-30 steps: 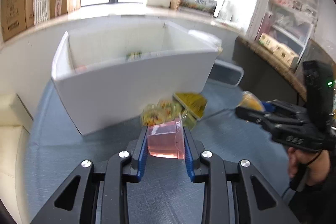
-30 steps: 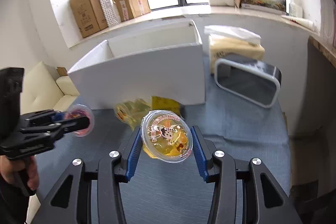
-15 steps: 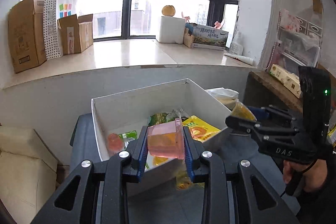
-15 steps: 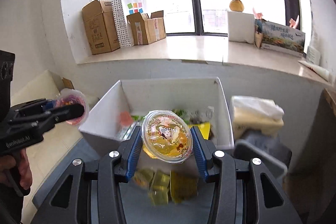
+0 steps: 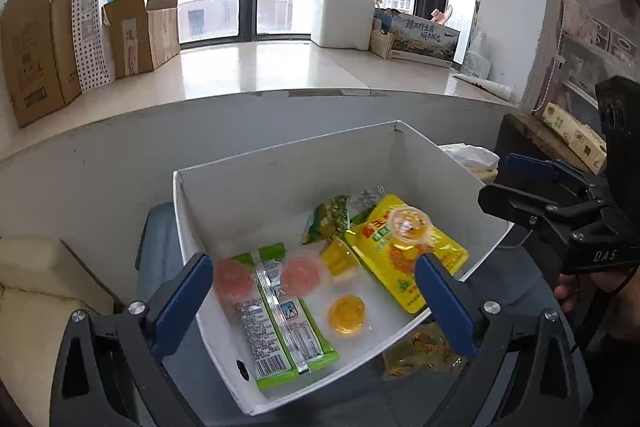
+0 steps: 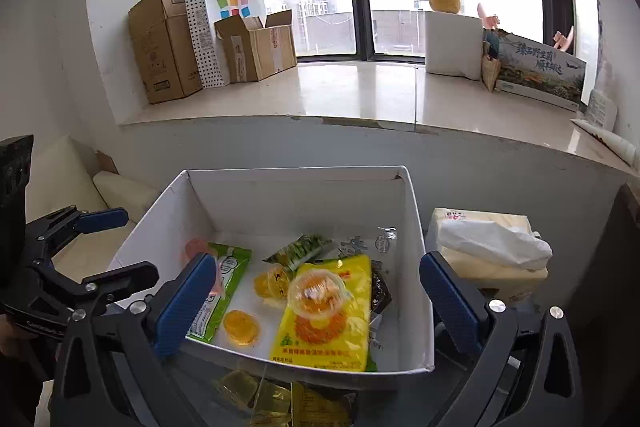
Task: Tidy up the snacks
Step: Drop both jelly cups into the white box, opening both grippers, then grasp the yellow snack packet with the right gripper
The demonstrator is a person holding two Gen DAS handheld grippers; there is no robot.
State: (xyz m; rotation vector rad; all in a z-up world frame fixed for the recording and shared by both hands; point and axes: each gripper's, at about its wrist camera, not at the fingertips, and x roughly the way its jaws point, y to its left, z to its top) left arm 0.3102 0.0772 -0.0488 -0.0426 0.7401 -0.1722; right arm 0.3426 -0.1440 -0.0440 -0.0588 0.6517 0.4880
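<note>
Hovered over the white box [image 5: 280, 163] with left claw [image 5: 314, 293] and right claw [image 6: 318, 297] both opening, nothing pinched, jelly cups [image 5: 347, 315] lying below

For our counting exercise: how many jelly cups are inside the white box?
5: two pink by the green packets, one yellow near the front, one mid-box, one on the yellow bag. Others may be hidden.

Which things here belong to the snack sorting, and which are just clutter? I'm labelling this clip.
Belongs to the job:
white open box
yellow flat snack packet
green wrapped snack bars
orange and pink jelly cups
yellow snack packets outside the box

Just lying about:
brown cardboard boxes
tissue pack
</note>
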